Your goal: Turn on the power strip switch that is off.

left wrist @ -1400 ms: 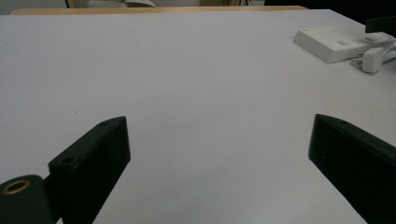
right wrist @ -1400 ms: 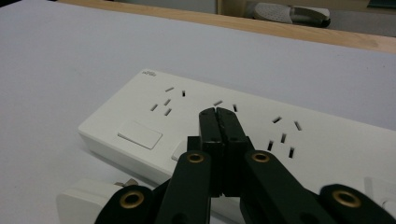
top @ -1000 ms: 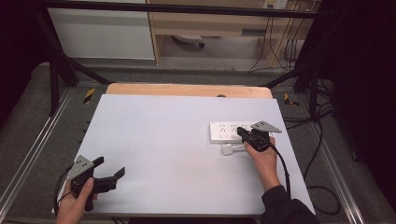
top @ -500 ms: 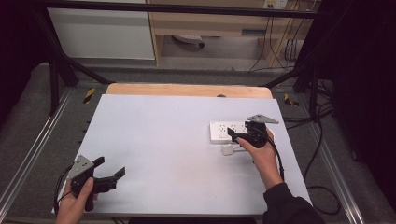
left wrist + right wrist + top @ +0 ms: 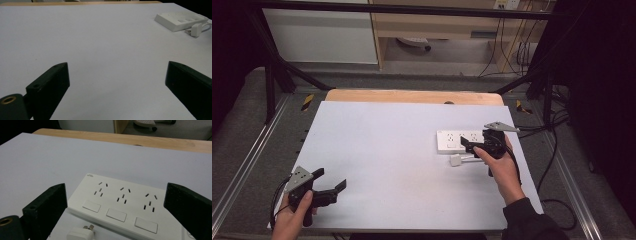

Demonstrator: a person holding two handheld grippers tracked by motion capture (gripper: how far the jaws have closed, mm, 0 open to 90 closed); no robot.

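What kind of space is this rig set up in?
Probably a lab or workshop data-collection bench, not a home: a white-topped table inside a black metal frame, loose cables along the back wall, and only a white power strip and a plug adapter laid out.

Both tools [image 5: 331, 185] [image 5: 469, 145] wide open

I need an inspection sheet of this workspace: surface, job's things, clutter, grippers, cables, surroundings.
Surface: white table top, wooden edge at the far side.
Job's things: white power strip with three sockets and three switches; white plug lying just in front of it, not inserted.
Clutter: nothing seen.
Grippers: right gripper open over the strip, jaws just opened, nothing between them; left gripper open, empty, at the near left.
Cables: plug's white cord; dark cables right of the table.
Surroundings: cabinet, grey floor.
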